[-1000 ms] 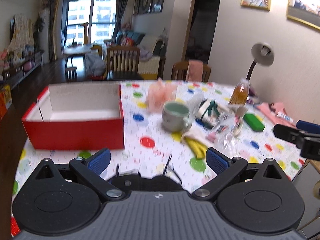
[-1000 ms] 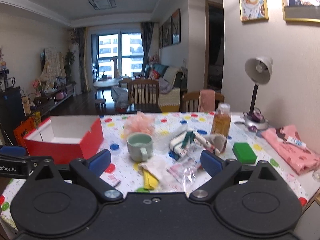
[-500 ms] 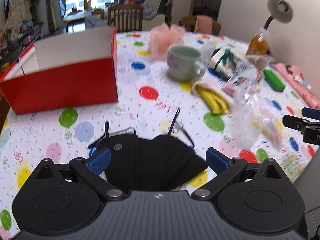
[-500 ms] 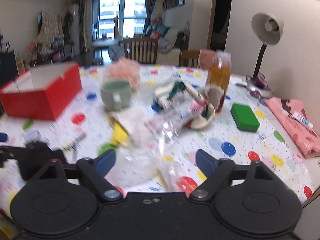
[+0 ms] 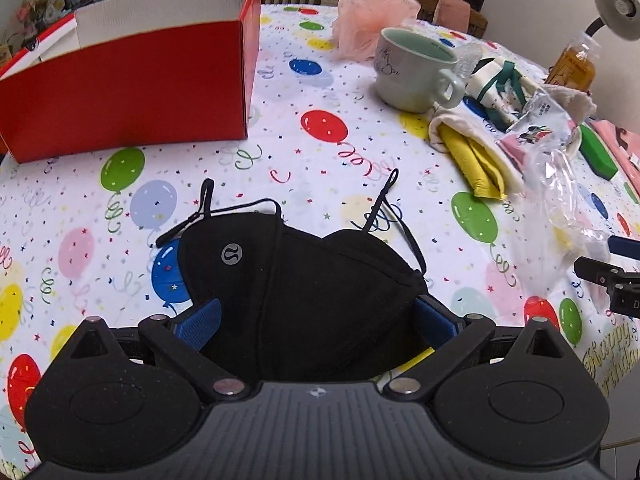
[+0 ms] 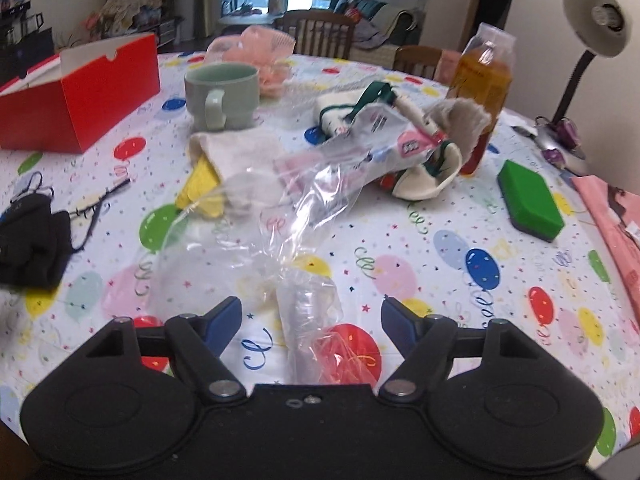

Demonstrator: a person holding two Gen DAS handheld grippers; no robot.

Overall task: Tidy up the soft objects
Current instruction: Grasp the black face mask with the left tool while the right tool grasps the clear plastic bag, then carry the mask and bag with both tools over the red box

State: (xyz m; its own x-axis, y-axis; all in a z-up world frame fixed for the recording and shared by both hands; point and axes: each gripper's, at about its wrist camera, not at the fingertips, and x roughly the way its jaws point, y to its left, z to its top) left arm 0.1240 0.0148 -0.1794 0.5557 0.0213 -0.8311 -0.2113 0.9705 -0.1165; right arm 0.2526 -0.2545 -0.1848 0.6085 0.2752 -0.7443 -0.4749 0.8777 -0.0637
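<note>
Two sets of tongs are seen over a counter [image 5: 280, 80] covered in a balloon-print cloth. The left tongs [image 5: 316, 320] are spread wide, with a black face mask [image 5: 304, 280] lying flat on the counter between the blue pads; the pads sit just beside the mask's edges, and whether they touch it cannot be told. The mask's long axis runs across the tongs, from pad to pad, and its ear loops trail away ahead. A red cardboard box [image 5: 128, 88], open at the top, is seen ahead and to the left of the left tongs, well apart from the mask.

The right tongs [image 6: 312, 320] are also spread apart, gripping nothing. A crumpled clear plastic bag [image 6: 288, 216] lies directly ahead of them, its near end reaching between the pads without being pinched; its long axis runs away from the tongs. The mask is seen far to the left of the right tongs, so the left tongs are judged the nearer for it.

Ahead of both are a green mug [image 6: 220, 92], a yellow cloth [image 5: 476, 160], a pink mesh puff [image 5: 372, 16] and a green sponge [image 6: 528, 200].
</note>
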